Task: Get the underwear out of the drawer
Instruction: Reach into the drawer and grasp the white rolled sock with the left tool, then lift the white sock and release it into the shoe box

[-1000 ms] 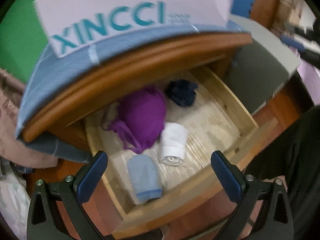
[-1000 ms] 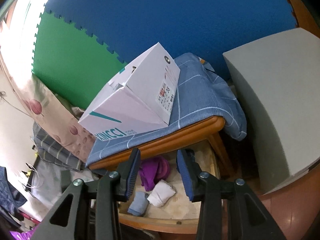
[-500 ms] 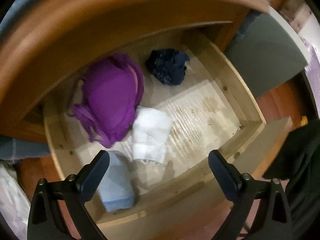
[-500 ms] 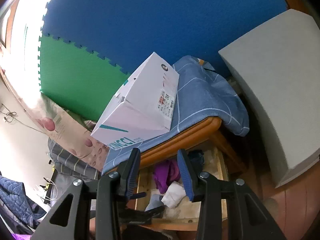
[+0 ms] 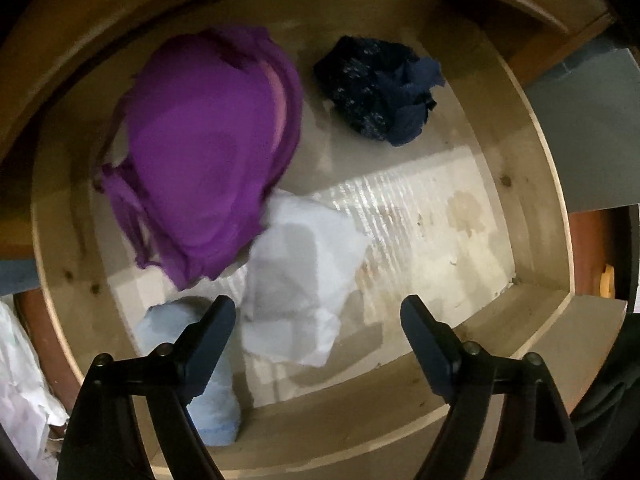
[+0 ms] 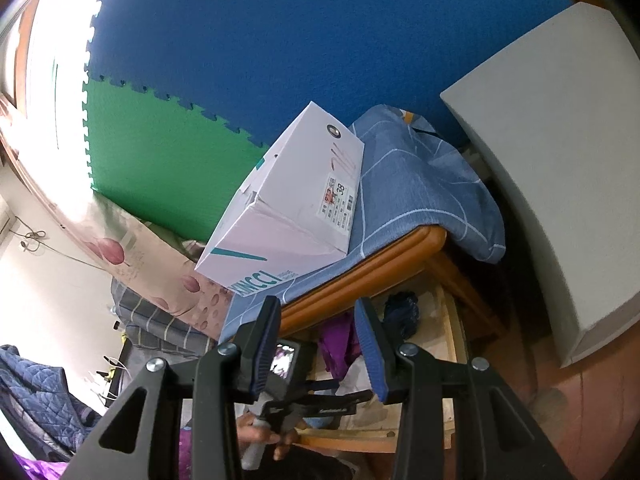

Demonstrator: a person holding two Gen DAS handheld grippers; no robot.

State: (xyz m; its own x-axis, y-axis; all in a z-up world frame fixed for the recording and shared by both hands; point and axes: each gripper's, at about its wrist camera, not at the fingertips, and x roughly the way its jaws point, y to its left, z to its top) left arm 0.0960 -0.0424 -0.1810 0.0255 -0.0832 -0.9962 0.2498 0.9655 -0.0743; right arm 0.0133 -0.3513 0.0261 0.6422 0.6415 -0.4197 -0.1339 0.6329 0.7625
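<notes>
Clutter surrounds our work: a white shoebox point(image 6: 296, 204) on a blue cloth point(image 6: 416, 196) fills the centre of the right wrist view, a grey block point(image 6: 560, 152) at right. Only the left wrist view shows the whole open drawer point(image 5: 536, 208): purple underwear point(image 5: 200, 160) upper left, a navy piece point(image 5: 376, 88) upper right, a white folded piece point(image 5: 300, 272) at centre, a pale blue roll point(image 5: 208, 384) lower left. Our left gripper point(image 5: 316, 316) hangs over the white piece, jaws spread wide. Our right gripper point(image 6: 316, 344) sits outside the drawer, jaws parted, empty.

Open wooden drawer point(image 5: 532, 160) holds purple point(image 5: 200, 152), navy point(image 5: 376, 88), white point(image 5: 296, 276), pale-blue underwear point(image 5: 204, 380).
</notes>
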